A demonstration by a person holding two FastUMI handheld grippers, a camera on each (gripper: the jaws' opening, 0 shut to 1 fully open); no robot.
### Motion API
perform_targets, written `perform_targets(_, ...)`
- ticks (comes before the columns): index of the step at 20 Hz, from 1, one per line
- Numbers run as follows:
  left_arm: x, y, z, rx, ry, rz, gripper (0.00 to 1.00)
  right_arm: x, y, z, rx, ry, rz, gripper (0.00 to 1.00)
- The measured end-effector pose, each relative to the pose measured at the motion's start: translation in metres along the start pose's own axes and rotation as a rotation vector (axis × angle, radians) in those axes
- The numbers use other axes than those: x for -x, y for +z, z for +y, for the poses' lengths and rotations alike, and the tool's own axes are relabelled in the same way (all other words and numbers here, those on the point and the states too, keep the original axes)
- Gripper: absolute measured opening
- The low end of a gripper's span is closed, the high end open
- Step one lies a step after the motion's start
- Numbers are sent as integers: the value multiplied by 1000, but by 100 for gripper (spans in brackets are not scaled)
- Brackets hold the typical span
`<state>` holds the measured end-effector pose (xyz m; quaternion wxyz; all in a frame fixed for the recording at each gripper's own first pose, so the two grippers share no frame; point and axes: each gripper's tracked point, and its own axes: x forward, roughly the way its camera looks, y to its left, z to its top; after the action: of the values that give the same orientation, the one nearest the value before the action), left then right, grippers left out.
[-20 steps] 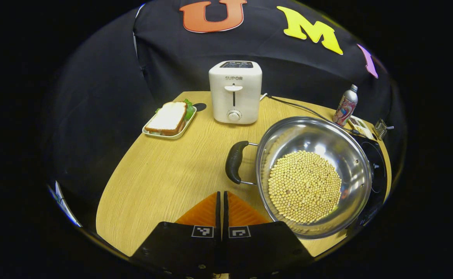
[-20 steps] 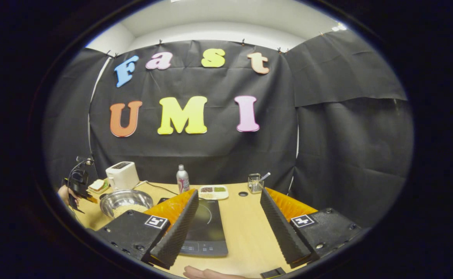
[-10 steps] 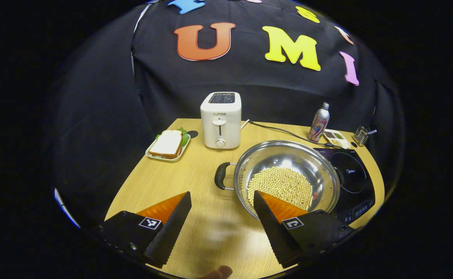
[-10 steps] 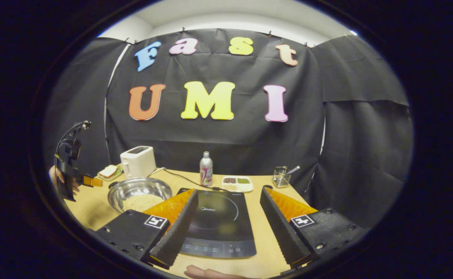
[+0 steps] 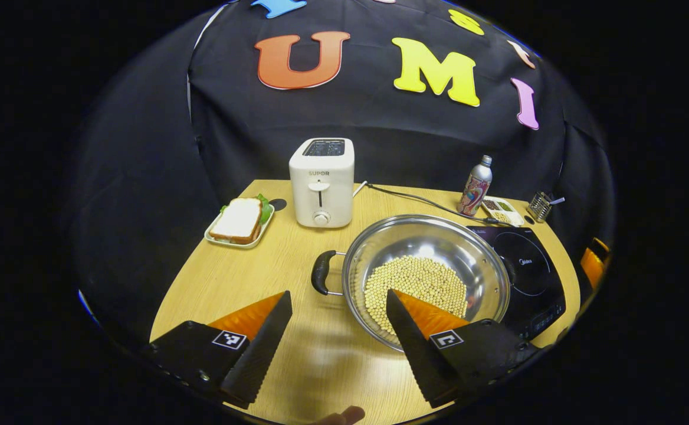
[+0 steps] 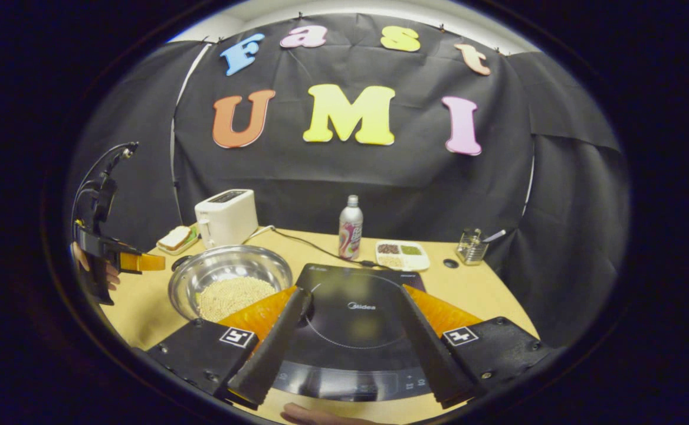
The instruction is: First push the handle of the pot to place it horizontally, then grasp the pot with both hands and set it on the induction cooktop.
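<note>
A steel pot (image 5: 421, 242) holding soybeans (image 5: 415, 280) sits on the wooden table, its black handle (image 5: 320, 273) pointing left in the left gripper view. The black induction cooktop (image 5: 530, 274) lies right beside it. My left gripper (image 5: 338, 298) is open, hanging above the table just in front of the handle and pot rim. In the right gripper view, my right gripper (image 6: 354, 292) is open over the cooktop (image 6: 353, 313), with the pot (image 6: 226, 257) to its left. The left gripper (image 6: 138, 261) shows there in a hand, left of the pot.
A white toaster (image 5: 321, 183) stands at the back, its cable (image 5: 415, 200) running behind the pot. A sandwich on a plate (image 5: 238, 218) lies at the back left. A bottle (image 5: 475, 186), a divided dish (image 5: 501, 206) and a utensil holder (image 5: 539, 205) stand behind the cooktop.
My left gripper has opened and drawn back from the pot handle. The right gripper has tipped down and moved in over the cooktop. The pot stays in place.
</note>
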<state>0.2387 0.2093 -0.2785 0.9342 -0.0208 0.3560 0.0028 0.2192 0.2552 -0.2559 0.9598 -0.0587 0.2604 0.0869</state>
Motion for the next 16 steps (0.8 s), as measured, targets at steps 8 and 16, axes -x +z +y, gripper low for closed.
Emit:
perform_targets(8,-52,-14,12,-20,1,71,95,-82,-37,42,-14,26,145,96)
perform_targets(16,-94,-14,23,-49,14,122,95,-126,-63,71,-69,67,268,96)
